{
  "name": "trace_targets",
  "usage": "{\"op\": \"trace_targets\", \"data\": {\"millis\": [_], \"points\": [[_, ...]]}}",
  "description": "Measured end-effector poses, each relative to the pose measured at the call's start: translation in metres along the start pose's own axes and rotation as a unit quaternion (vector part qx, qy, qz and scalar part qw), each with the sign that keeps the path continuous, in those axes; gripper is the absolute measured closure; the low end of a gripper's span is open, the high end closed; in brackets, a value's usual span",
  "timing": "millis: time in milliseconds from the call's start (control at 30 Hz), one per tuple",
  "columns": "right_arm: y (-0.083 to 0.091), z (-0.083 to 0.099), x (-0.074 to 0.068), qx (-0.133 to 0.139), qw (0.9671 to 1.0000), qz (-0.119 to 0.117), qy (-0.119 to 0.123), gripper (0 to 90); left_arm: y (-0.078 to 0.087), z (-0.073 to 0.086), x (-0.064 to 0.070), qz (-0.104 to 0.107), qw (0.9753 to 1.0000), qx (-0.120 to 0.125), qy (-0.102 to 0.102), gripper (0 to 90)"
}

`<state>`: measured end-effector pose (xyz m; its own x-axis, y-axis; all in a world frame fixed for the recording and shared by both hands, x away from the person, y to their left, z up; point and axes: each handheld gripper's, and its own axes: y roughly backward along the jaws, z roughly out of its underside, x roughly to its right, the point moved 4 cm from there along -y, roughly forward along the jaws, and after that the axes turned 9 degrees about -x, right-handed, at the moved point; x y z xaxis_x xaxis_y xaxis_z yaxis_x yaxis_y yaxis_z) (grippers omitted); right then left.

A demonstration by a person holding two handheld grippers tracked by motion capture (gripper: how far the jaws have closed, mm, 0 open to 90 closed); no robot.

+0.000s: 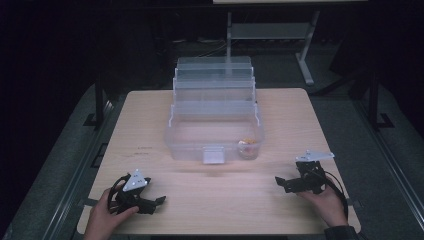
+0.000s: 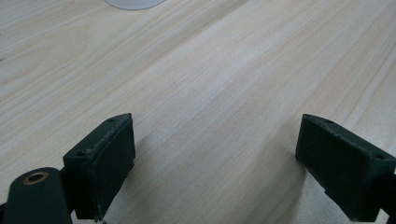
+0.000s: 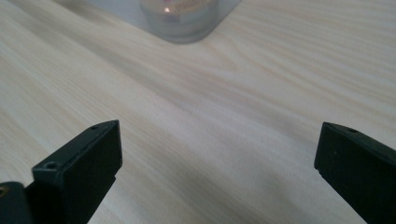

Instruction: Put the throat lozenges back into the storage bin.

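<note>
The clear plastic tiered organiser box [image 1: 214, 125] stands open mid-table, a small orange-tinted object [image 1: 247, 144] in its front right corner. Both the left gripper [image 1: 159, 201] and right gripper [image 1: 278, 181] rest near the wooden table's [image 1: 220, 200] front edge, jaws apart and empty, well short of the box; the handling looks not yet begun

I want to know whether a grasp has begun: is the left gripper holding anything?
No, the left gripper has its jaws wide apart, with bare wooden table between them.

From high at the near side, we look forward and down over the whole table [image 1: 150, 107]. Each gripper view sits low and close over its wood, facing far; both probably catch the clear box [image 1: 215, 135] the high view shows.
</note>
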<state>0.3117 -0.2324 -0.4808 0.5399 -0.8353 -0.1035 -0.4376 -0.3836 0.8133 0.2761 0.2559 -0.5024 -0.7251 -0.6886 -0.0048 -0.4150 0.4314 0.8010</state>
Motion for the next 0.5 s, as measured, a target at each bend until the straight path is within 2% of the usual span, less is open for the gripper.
{"op": "trace_targets", "data": {"millis": [200, 233, 500], "points": [[-0.005, 0.014, -0.001, -0.008, 1.0000, 0.003, -0.005, 0.6, 0.000, 0.000, 0.000, 0.000, 1.0000, 0.000, 0.000, 11.1], [-0.007, 0.019, 0.000, -0.014, 0.9998, 0.012, -0.005, 0.6, 0.000, 0.000, 0.000, 0.000, 1.0000, 0.000, 0.000, 11.1], [-0.008, 0.034, 0.004, -0.019, 0.9996, 0.022, -0.005, 0.6, 0.000, 0.000, 0.000, 0.000, 1.0000, 0.000, 0.001, 11.1]]}}
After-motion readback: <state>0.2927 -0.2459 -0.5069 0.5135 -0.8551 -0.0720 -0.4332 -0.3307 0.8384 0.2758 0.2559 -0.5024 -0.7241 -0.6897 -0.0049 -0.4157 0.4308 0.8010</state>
